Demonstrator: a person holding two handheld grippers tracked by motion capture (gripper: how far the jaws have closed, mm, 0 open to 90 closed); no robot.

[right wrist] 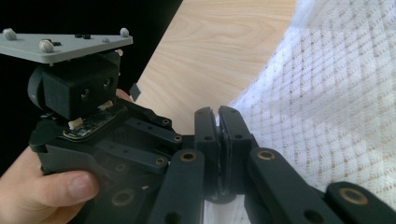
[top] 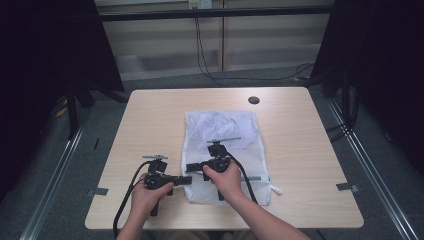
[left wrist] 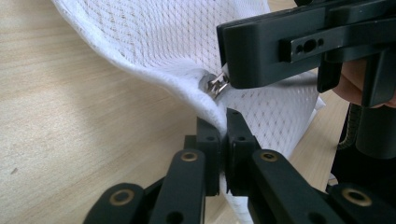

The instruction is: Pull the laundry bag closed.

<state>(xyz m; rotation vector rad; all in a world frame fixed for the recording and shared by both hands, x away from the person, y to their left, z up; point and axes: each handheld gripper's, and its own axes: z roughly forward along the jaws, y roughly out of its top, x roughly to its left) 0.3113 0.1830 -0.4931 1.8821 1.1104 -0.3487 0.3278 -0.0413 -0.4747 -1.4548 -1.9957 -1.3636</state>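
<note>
Lying flat across the middle of the table, the white mesh bag is being worked at its near left corner, where both grippers are meeting. The left gripper is clamping its jaws on the bag's thick edge hem, just below the metal zipper pull. The right gripper is sitting jaws together at that same edge, seemingly pinching the mesh close by the pull, though its exact hold is hard to tell.

Pulling the two apart too sharply is likely to be risky: the fine mesh could be tearing or slipping out of the left jaws. If the right one is gripping fabric rather than the pull, the zipper is probably going to be staying put while the whole bag drags across the table.
</note>
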